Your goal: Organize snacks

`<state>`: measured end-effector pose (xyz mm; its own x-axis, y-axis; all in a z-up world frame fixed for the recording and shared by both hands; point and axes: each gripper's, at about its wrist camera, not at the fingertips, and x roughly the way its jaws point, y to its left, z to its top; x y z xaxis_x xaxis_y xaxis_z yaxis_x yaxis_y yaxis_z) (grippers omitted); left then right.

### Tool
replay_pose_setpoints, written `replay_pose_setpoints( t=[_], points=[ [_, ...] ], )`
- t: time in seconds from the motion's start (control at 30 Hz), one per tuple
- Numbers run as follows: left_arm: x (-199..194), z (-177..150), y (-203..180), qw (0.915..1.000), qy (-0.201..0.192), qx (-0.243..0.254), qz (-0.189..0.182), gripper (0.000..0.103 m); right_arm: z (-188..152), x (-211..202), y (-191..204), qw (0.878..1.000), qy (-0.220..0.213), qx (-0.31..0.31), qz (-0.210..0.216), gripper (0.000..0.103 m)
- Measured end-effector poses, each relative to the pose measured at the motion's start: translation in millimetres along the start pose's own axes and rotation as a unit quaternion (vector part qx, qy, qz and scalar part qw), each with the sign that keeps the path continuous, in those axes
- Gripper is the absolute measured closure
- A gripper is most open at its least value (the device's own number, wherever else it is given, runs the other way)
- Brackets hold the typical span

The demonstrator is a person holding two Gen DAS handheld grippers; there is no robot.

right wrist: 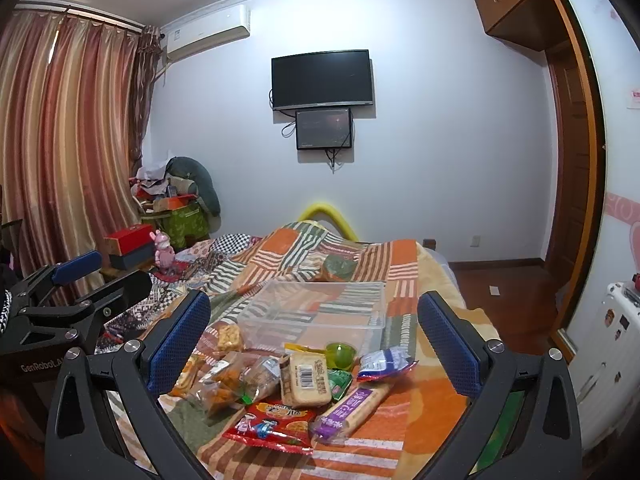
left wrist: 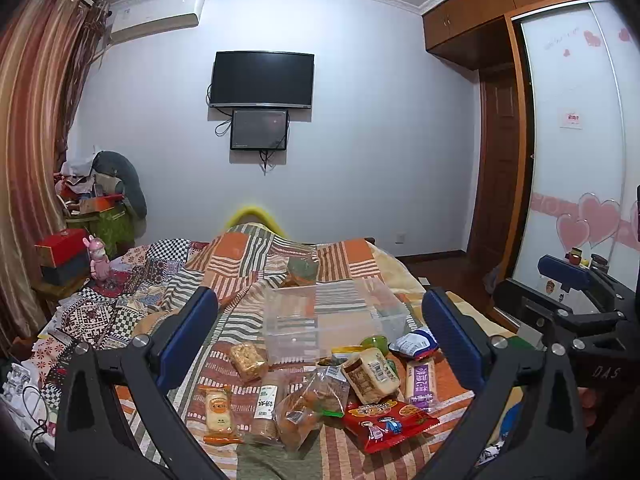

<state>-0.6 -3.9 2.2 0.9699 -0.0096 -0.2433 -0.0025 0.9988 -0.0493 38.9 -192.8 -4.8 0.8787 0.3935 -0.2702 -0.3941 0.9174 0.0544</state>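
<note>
A pile of wrapped snacks lies on the bed near me: a red packet (left wrist: pixel 388 424) (right wrist: pixel 274 426), a purple-labelled bar (left wrist: pixel 420 384) (right wrist: pixel 352 408), a beige cake pack (left wrist: pixel 370 374) (right wrist: pixel 306 378), a bag of orange snacks (left wrist: pixel 304 404) (right wrist: pixel 218 386), a blue-white pouch (left wrist: pixel 414 342) (right wrist: pixel 384 364) and a green jelly cup (right wrist: pixel 340 354). A clear plastic box (left wrist: pixel 328 320) (right wrist: pixel 316 314) stands empty just behind them. My left gripper (left wrist: pixel 320 336) is open above the pile. My right gripper (right wrist: pixel 314 344) is open above it too, holding nothing.
The snacks lie on a striped orange patchwork quilt (left wrist: pixel 280 256) (right wrist: pixel 400 412). A jar-like item (left wrist: pixel 302 270) sits behind the box. Boxes and a pink toy (left wrist: pixel 98 258) stand at the left by the curtain. A wardrobe (left wrist: pixel 568 160) lies right.
</note>
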Motion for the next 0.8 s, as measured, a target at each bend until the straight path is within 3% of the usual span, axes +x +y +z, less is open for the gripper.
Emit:
replay_pose_setpoints(
  t=[0.8],
  points=[
    [4.7, -2.6, -1.3, 1.0, 0.002, -0.003, -0.005, 0.0, 2.2, -2.7, 2.0, 1.0, -0.004, 0.003, 0.0, 0.0]
  ],
)
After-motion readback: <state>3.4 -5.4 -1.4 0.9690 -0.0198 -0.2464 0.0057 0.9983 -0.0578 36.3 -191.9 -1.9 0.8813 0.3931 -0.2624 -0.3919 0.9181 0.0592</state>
